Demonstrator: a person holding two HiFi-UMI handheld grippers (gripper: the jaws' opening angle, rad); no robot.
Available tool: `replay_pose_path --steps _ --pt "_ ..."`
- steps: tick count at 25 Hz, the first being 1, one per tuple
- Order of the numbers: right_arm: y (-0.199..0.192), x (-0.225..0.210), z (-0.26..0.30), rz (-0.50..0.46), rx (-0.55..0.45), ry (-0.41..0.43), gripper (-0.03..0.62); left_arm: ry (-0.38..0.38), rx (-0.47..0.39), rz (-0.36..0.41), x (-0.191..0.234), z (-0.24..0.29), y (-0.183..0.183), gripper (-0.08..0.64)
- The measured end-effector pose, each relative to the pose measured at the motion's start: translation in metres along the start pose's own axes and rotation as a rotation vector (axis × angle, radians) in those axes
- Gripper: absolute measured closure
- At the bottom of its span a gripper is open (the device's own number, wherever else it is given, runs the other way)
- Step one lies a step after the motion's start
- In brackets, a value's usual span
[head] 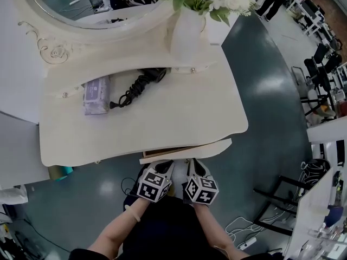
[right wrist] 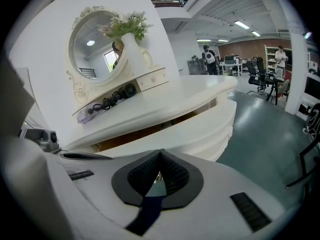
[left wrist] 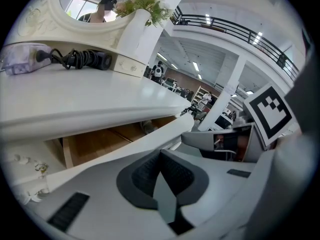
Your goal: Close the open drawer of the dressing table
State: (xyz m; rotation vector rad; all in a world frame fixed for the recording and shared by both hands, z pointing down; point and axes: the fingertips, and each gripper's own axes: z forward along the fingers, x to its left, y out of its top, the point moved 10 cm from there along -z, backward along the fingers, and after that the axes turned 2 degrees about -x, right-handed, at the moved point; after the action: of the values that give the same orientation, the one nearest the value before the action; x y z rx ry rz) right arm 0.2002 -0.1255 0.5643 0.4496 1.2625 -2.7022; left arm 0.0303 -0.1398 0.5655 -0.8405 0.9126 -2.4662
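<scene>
The white dressing table (head: 179, 112) has its front drawer (head: 187, 151) pulled out a short way under the top's front edge. Both grippers sit side by side at the drawer front. My left gripper (head: 164, 164) is shut on nothing, its tip at the drawer's curved white front (left wrist: 150, 138), and the wooden drawer inside (left wrist: 100, 143) shows beyond. My right gripper (head: 194, 163) is also shut on nothing, with its tip close against the drawer front (right wrist: 200, 129). The left gripper (left wrist: 161, 153) and the right gripper (right wrist: 160, 153) both show their dark pads meeting at the tip.
On the tabletop lie a black hair dryer (head: 143, 81) with a coiled cord and a purple packet (head: 96, 95). A white vase (head: 187, 28) of flowers and an oval mirror (head: 81, 7) stand at the back. Office chairs (head: 320, 66) and floor cables (head: 244, 229) are at the right.
</scene>
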Motion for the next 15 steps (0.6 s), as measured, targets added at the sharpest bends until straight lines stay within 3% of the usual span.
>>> replay_pose_path --steps 15 --pt "0.011 0.006 0.021 0.031 -0.037 0.004 0.569 0.060 -0.020 -0.009 0.019 0.001 0.010 0.543"
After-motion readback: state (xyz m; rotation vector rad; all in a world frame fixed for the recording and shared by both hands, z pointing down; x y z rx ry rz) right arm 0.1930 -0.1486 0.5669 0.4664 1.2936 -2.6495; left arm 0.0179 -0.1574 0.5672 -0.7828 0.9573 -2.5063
